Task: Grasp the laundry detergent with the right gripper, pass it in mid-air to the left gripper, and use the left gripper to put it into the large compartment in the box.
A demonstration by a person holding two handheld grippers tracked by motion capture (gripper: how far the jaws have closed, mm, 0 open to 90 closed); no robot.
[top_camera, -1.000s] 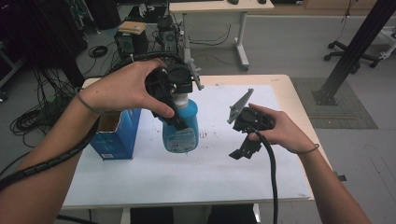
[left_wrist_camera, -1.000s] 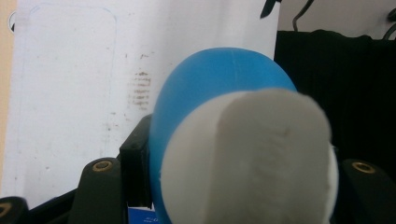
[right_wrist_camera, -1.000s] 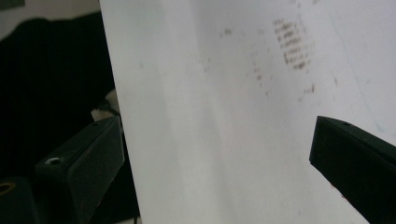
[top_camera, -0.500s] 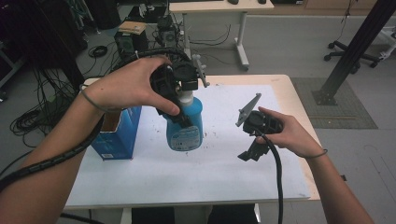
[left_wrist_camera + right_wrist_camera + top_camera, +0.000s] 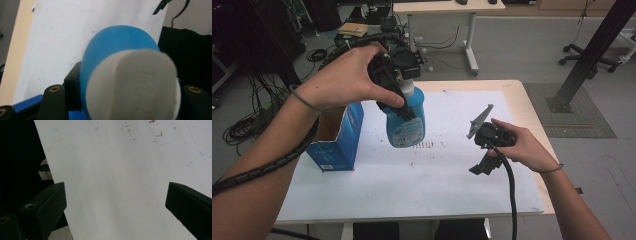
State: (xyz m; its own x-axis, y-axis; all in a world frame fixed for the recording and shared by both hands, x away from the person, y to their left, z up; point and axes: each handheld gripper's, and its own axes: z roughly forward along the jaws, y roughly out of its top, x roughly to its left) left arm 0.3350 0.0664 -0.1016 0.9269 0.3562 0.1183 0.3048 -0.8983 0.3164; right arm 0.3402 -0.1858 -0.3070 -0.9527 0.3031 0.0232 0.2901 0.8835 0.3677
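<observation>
My left gripper (image 5: 404, 107) has the blue bottle (image 5: 406, 120) clamped just under its white cap (image 5: 133, 85), and the change is height: a second ago the bottle's base sat near the white surface (image 5: 412, 175), now it hangs clear of it, just right of the blue carton (image 5: 337, 140) and a bit farther back. The grip looks unchanged, jaws clenched on the neck, so I read this as the lift done and a carry starting, maybe toward the open carton, though I can't be sure.

My right gripper (image 5: 484, 150) has slid right and toward me, well away from the bottle. In the right gripper view its jaws stand wide apart over bare surface with nothing between them.

Hard to read:
- The left gripper view is blurry; the cap and bottle shoulder block most of it, so pad contact is mostly hidden.
- My left hand (image 5: 347, 82) covers the bottle's neck in the high view.
- Bottle label text too small.
- Carton's inside not visible; can't say what's in it.
- Dark specks on the surface right of the bottle, unclear what.
</observation>
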